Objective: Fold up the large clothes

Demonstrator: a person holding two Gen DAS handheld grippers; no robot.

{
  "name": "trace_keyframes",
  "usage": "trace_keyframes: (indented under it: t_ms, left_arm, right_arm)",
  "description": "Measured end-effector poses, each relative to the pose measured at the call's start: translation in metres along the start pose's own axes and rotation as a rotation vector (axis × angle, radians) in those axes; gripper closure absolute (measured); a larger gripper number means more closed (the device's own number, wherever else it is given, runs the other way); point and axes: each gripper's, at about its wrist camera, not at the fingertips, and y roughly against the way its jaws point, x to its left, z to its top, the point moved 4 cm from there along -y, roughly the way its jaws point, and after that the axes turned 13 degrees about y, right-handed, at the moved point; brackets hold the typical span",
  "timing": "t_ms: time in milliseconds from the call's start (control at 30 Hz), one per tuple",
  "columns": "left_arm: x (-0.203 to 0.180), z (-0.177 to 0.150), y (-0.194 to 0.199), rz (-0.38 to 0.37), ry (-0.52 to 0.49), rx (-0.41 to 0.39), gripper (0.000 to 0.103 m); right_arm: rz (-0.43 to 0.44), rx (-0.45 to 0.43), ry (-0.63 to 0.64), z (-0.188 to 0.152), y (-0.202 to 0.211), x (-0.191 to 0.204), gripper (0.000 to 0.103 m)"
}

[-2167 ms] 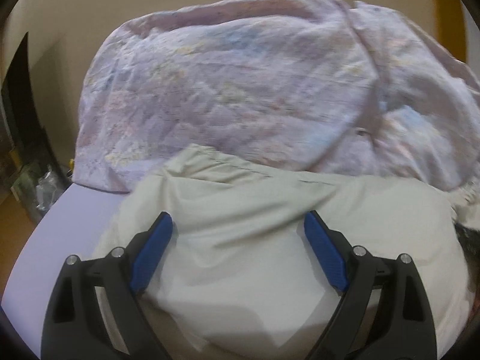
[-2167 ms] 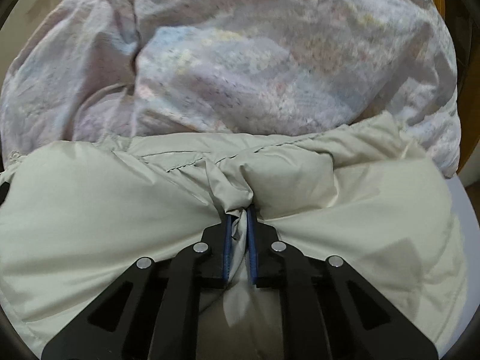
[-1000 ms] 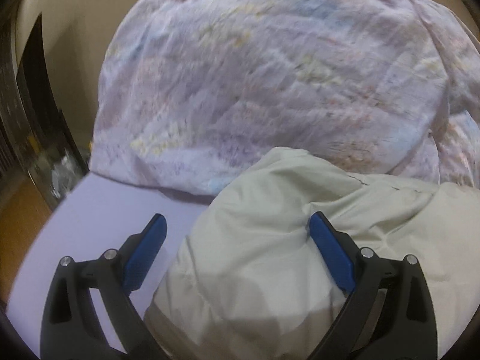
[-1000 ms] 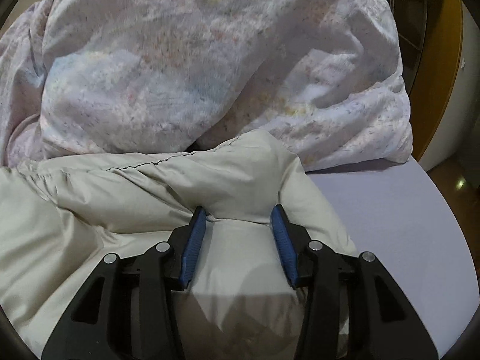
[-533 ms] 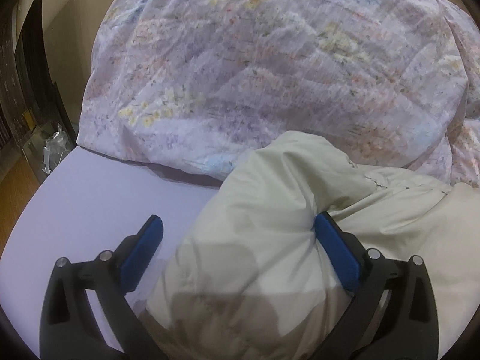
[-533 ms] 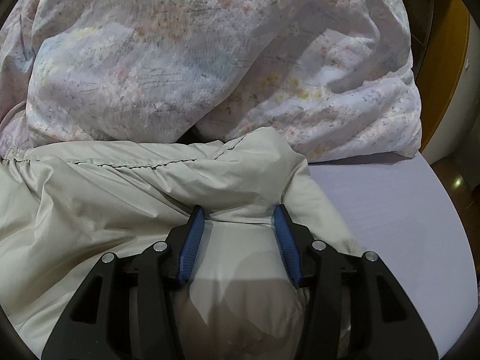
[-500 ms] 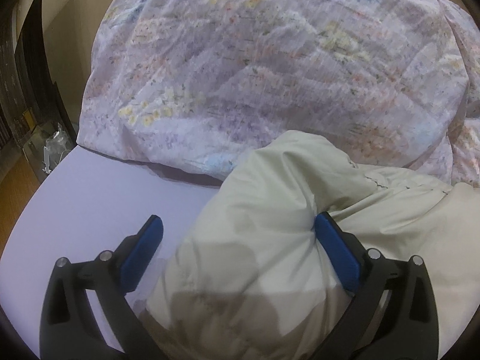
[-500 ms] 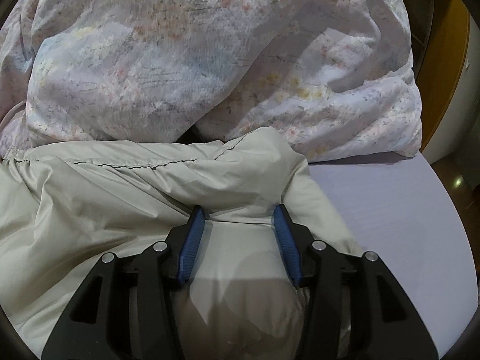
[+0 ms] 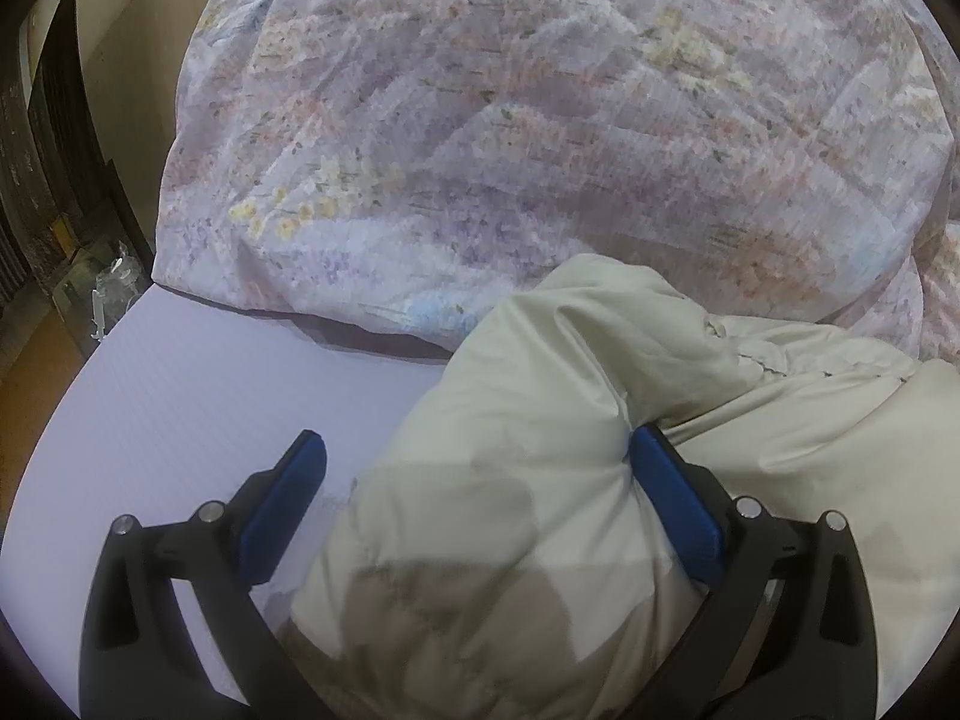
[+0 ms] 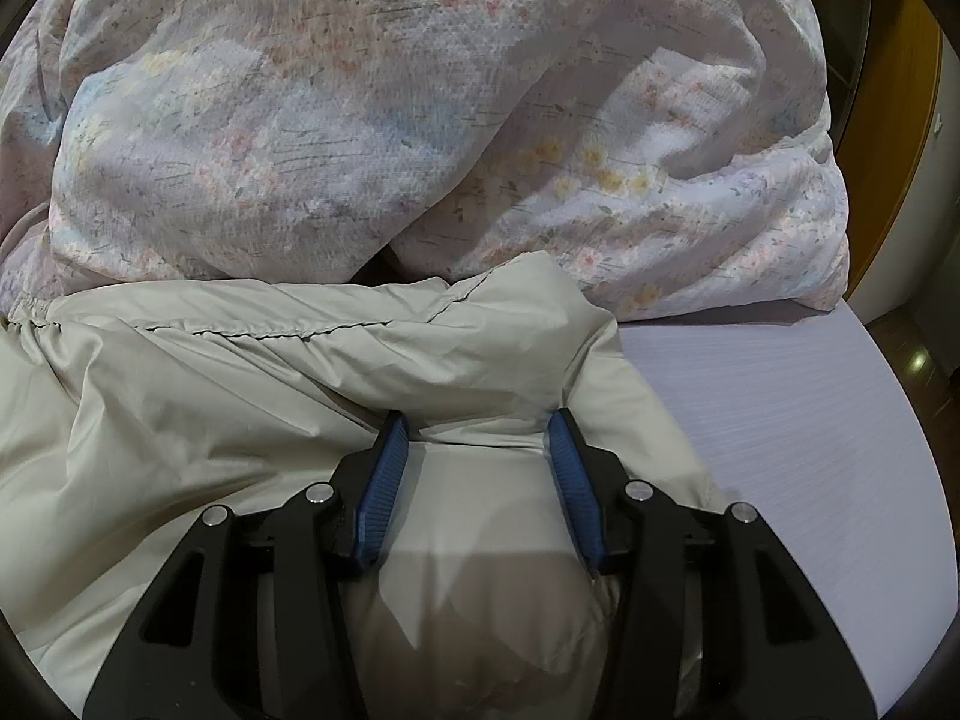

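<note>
Fold setup on the beige jacket (image 9: 516, 480), grippers at either end.
Left gripper (image 9: 477, 462) spread wide, right gripper (image 10: 477, 447) half-spread; neither pinches yet — next, close on cloth.

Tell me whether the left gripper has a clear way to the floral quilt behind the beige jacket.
Probably yes: the left gripper straddles the beige jacket with jaws open, and the floral quilt lies uncovered just beyond it.

Home bedroom. Evidence: floral duvet (image 9: 540, 138) heaped on a lilac sheet (image 9: 198, 396); wood door frame (image 10: 882, 138); dark shelf (image 9: 54, 138) beside the bed.
</note>
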Motion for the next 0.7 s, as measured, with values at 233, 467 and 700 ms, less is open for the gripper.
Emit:
trace_keyframes:
  t_ms: [233, 467, 700]
  left_arm:
    - [0.0, 0.002, -0.005, 0.003, 0.0, 0.01, 0.002]
    - [0.0, 0.002, -0.01, -0.003, 0.011, 0.017, 0.002]
    - [0.01, 0.001, 0.007, -0.008, 0.034, -0.002, 0.003]
  right_arm:
    - [0.002, 0.0, -0.004, 0.0, 0.001, 0.001, 0.051]
    - [0.01, -0.002, -0.013, -0.001, -0.002, -0.001, 0.051]
    - [0.005, -0.008, -0.036, -0.008, 0.012, -0.007, 0.049]
